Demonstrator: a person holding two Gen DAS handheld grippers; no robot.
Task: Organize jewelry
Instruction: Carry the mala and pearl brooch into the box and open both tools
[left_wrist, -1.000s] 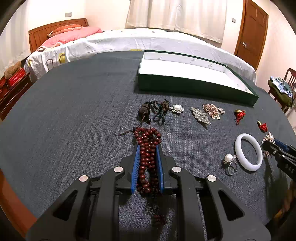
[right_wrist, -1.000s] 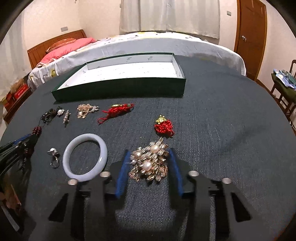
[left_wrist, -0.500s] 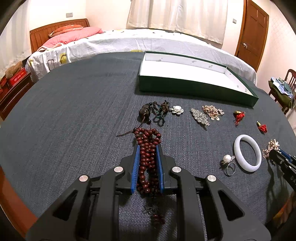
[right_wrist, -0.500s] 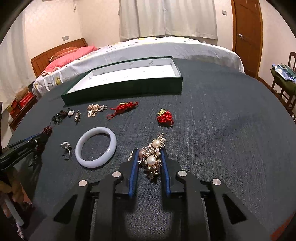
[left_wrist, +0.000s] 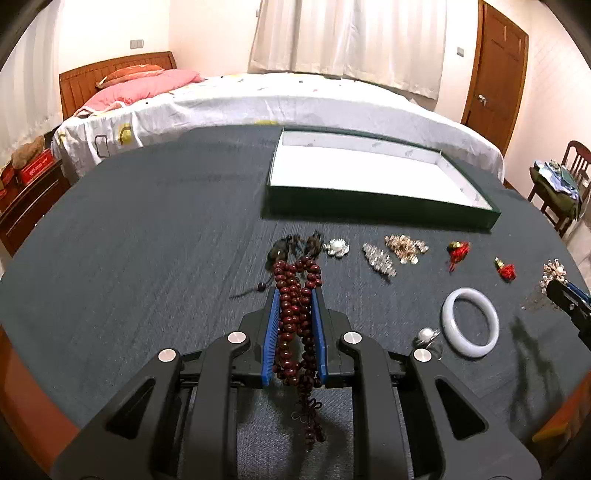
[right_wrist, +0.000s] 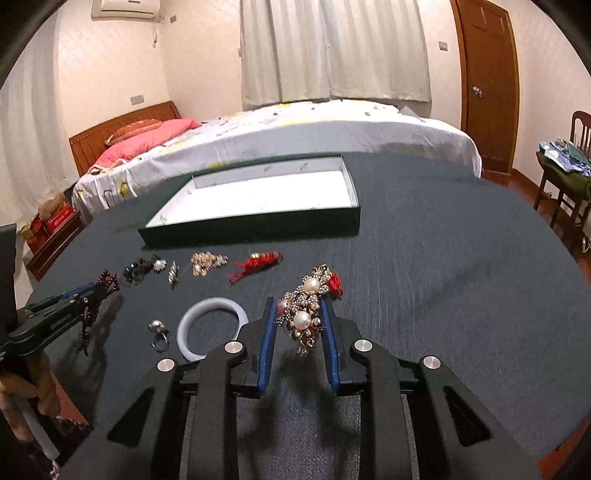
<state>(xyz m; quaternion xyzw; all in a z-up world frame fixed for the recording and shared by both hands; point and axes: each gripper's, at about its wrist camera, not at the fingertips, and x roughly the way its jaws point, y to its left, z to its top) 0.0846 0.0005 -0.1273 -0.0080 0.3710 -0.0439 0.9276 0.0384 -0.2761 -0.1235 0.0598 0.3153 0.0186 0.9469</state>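
The string of dark red wooden prayer beads (left_wrist: 295, 317) is limp and light. It will sag and swing when carried, so it is best taken across its bunched middle, where several strands lie side by side, not by one loose loop. The gold-toned filigree brooch set with pearls (right_wrist: 304, 308) is stiff but delicate. Its thin metal leaves and pearl settings could bend or slip under a hard pinch, so a hold across its broad flanks is judged safest.

The jaws of the left gripper (left_wrist: 294, 325) are drawn narrow and are clamped on the doubled beads, the tasselled tail of which hangs below the blue pads. The jaws of the right gripper (right_wrist: 300, 321) are nearly closed on the brooch, which is held between them, seemingly lifted clear of the dark grey cloth-covered bench (right_wrist: 443, 295).

Both pieces are kept over the near half of the bench. The shallow green box with a white lining (left_wrist: 369, 173) stands empty toward the far edge, and the white jade-like bangle (left_wrist: 470, 322) lies nearer the right edge.
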